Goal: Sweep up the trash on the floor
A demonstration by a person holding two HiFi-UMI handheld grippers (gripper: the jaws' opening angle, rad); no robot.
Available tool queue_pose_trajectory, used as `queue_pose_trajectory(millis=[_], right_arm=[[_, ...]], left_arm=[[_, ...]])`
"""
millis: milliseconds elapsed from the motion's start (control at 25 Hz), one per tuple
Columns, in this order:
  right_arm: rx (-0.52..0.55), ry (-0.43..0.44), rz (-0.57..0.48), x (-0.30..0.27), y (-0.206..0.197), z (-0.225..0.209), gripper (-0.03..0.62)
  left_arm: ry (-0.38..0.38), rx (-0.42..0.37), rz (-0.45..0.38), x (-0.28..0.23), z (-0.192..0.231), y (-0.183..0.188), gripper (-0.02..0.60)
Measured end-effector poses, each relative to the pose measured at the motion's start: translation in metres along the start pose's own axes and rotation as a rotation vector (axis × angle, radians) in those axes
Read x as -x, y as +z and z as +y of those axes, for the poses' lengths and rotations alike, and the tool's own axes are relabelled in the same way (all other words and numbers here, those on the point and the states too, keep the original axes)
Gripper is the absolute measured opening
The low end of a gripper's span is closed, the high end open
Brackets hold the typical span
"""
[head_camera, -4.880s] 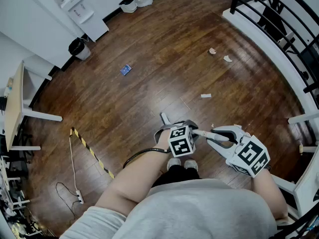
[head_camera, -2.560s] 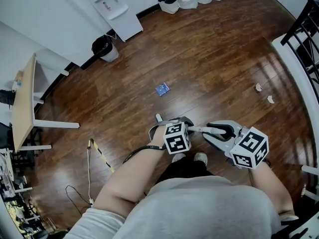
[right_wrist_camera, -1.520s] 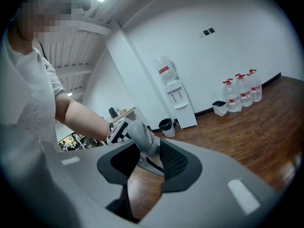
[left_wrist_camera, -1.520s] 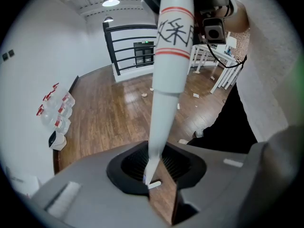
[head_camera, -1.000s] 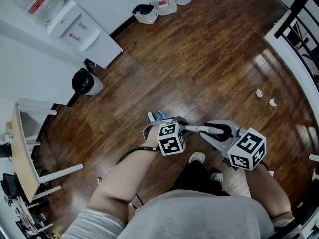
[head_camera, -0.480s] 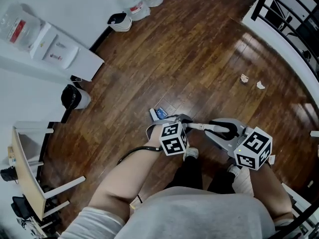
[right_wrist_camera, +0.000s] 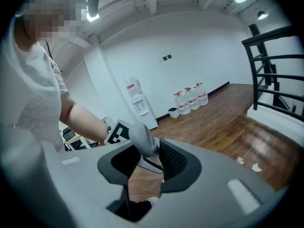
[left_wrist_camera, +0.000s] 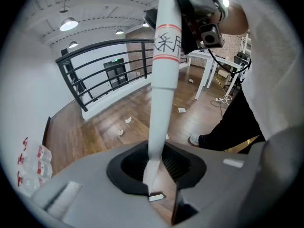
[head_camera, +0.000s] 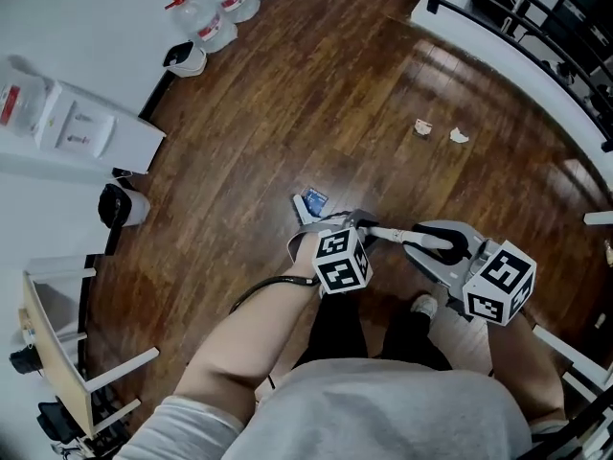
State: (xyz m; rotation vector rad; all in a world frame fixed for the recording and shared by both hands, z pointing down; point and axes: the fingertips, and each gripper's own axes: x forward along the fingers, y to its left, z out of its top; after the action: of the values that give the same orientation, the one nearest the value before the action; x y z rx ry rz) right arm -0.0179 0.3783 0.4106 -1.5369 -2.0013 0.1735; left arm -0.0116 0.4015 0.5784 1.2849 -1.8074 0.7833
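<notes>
Both grippers hold a white broom handle in front of the person. My left gripper is shut on the white shaft, which runs up between its jaws. My right gripper is shut on the handle's grey upper end. The broom's lower end rests on the wooden floor beside a blue wrapper. Two crumpled paper scraps lie farther off near the railing and also show as scraps in the left gripper view and scraps in the right gripper view.
A black railing on a white curb bounds the right side. A water dispenser, a black bin and water bottles stand along the left wall. A desk is at lower left, a white table behind.
The person has walked and turned; the blue wrapper now lies right at the broom's lower end, and the paper scraps have shifted in view. Both grips on the handle are unchanged.
</notes>
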Motion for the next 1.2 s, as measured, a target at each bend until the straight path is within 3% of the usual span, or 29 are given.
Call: queue_pose_trajectory(millis=[280,800,1200], right_arm=[[-0.061,-0.128,-0.044,0.126,-0.016,-0.044,0.12],[-0.171,-0.393,-0.14,0.338,-0.08,-0.087,0.114],[-0.252,-0.579,-0.242,0.457,-0.113,-0.099,0.114]], left_arm=[[-0.065,-0.093,-0.062,-0.057,-0.034,0.123,0.081],[-0.205,-0.297,-0.149,-0.155,-0.127,0.31,0.081],[-0.294,-0.425,-0.223,-0.2,-0.191,0.413,0.083]])
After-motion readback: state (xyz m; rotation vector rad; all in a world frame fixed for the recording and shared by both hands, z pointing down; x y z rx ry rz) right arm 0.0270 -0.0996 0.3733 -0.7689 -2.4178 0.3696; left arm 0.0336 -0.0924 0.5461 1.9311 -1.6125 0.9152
